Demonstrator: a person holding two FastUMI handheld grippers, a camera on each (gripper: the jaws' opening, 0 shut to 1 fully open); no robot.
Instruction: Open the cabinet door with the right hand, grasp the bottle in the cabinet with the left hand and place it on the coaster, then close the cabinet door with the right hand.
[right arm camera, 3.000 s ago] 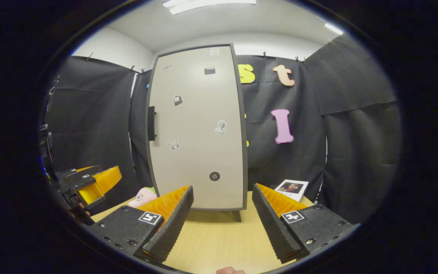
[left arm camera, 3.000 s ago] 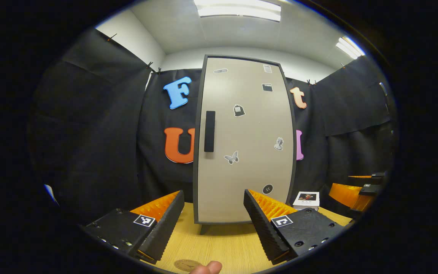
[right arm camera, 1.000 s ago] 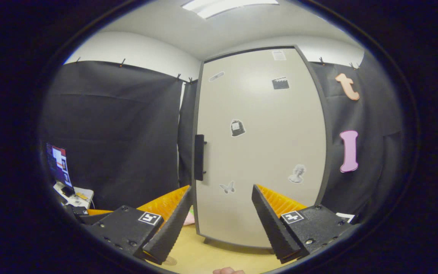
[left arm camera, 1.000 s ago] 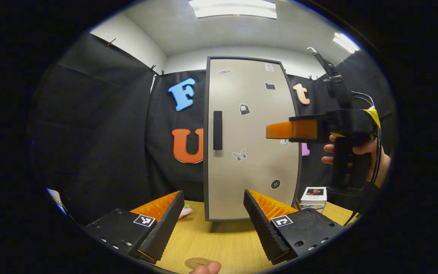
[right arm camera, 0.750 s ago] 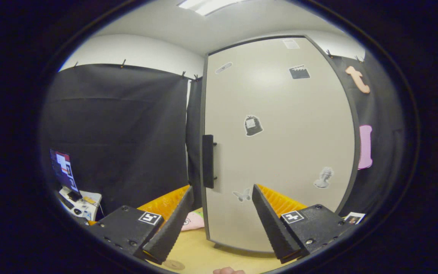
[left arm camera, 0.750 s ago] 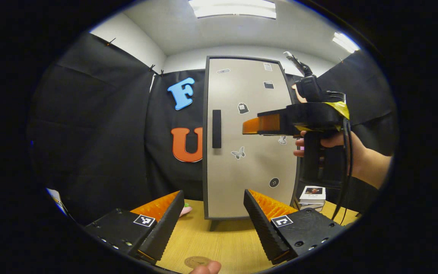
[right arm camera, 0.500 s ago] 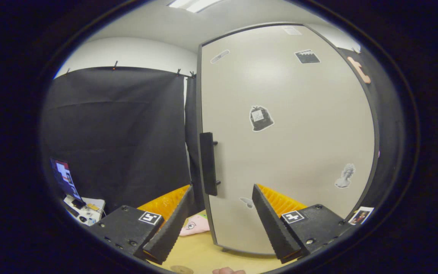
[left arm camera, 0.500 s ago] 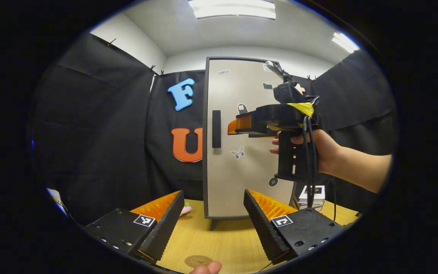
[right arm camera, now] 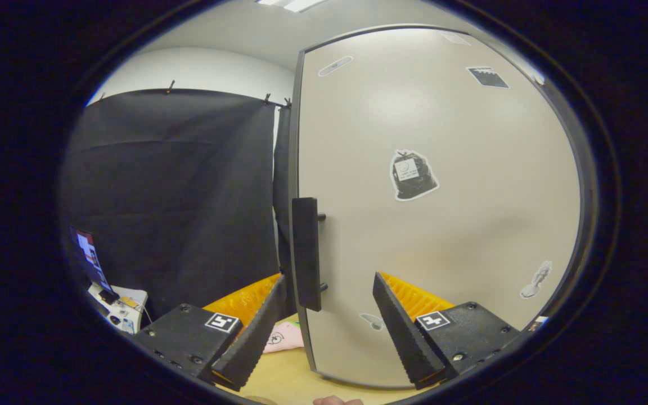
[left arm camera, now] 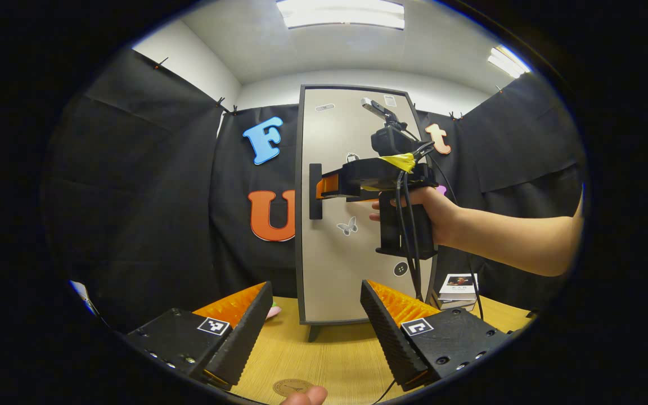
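The tall beige cabinet door (left arm camera: 352, 247) in its dark frame stands shut on the wooden table, hiding the inside. Its black vertical handle (left arm camera: 315, 191) is on the door's left edge. A hand holds my right gripper (left arm camera: 321, 187) level, fingertips right at the handle. In the right gripper view the handle (right arm camera: 306, 253) looms close, and its lower end lies between the spread fingers of my right gripper (right arm camera: 327, 320), nearer the left one, not pressed. My left gripper (left arm camera: 315, 326) stands open low over the table before the cabinet. A round brown coaster (left arm camera: 292, 387) lies near the front edge.
A pink soft toy (right arm camera: 282, 337) lies on the table left of the cabinet. A small stack of books (left arm camera: 458, 284) sits to the cabinet's right. Cables (left arm camera: 414, 253) hang from the right gripper. A monitor (right arm camera: 90, 256) on a desk shows far left.
The right gripper has risen from the table and swung left across the door up to the handle. The left gripper has stayed almost still. The door remains shut.
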